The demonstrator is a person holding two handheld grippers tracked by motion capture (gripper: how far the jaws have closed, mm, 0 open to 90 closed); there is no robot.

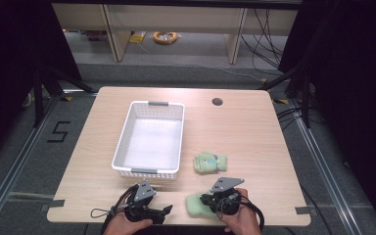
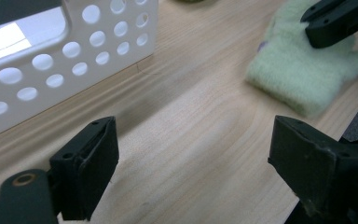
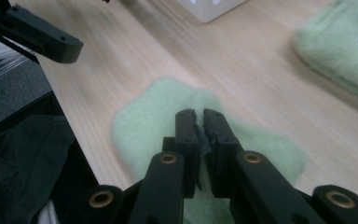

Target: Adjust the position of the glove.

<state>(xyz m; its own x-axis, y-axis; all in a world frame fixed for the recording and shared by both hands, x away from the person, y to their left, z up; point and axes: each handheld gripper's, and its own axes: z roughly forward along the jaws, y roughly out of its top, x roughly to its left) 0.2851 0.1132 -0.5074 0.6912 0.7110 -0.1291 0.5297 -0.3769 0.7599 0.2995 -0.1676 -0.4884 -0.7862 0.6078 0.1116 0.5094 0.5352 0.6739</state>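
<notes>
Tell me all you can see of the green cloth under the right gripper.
The green cloth is pale, fuzzy and soft-looking, lying flat and rumpled at the table's near edge. The right gripper rests on it with jaws shut; whether they pinch any fabric is unclear. It lies apart from the basket and the other green piece.

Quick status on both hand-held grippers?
Left hand-held gripper: open, nothing between the jaws.
Right hand-held gripper: shut, over the green fuzzy cloth; grip on it unclear.
</notes>
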